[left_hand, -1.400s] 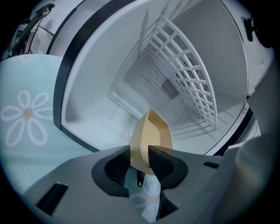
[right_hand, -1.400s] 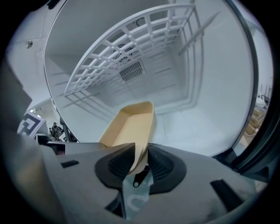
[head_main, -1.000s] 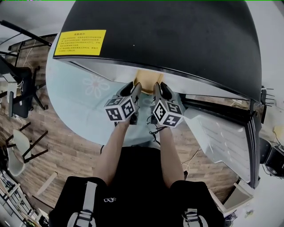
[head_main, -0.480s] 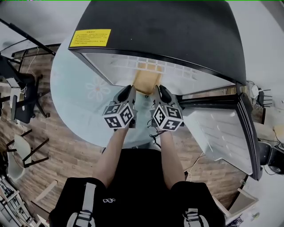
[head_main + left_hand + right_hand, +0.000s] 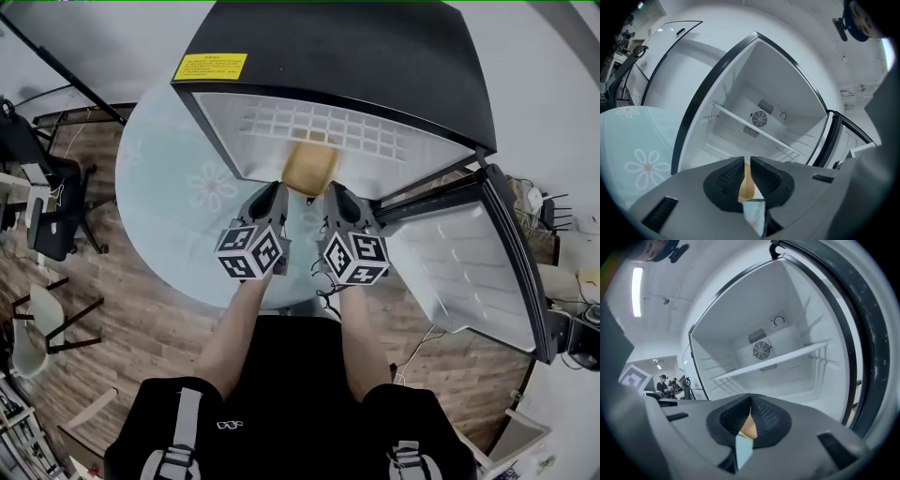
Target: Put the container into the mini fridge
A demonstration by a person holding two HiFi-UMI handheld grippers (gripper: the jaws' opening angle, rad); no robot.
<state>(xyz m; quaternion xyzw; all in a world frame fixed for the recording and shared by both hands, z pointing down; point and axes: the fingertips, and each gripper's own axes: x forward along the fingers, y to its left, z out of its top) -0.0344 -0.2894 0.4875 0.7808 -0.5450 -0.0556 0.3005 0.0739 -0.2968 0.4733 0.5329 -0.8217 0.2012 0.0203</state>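
One fridge point(image 5: 356, 66), with one open door point(image 5: 469, 272), one yellow label point(image 5: 210, 67), one wire shelf point(image 5: 319, 127) and one fan point(image 5: 759, 118) on its back wall. One tan container point(image 5: 310, 168) sits inside. One round bench point(image 5: 159, 253), with one flower point(image 5: 211, 187) printed in plain sight.

There are two hand-held grippers. The left hand-held gripper point(image 5: 273, 195) is closing its jaws with nothing between the pads, and the container shows beyond the slit. The right hand-held gripper point(image 5: 337, 195) has its jaw tips together. There are two marker cubes, one per gripper point(image 5: 250, 251) point(image 5: 356, 258). Two chairs stand at the left, one black point(image 5: 52, 211) and one pale point(image 5: 33, 323).
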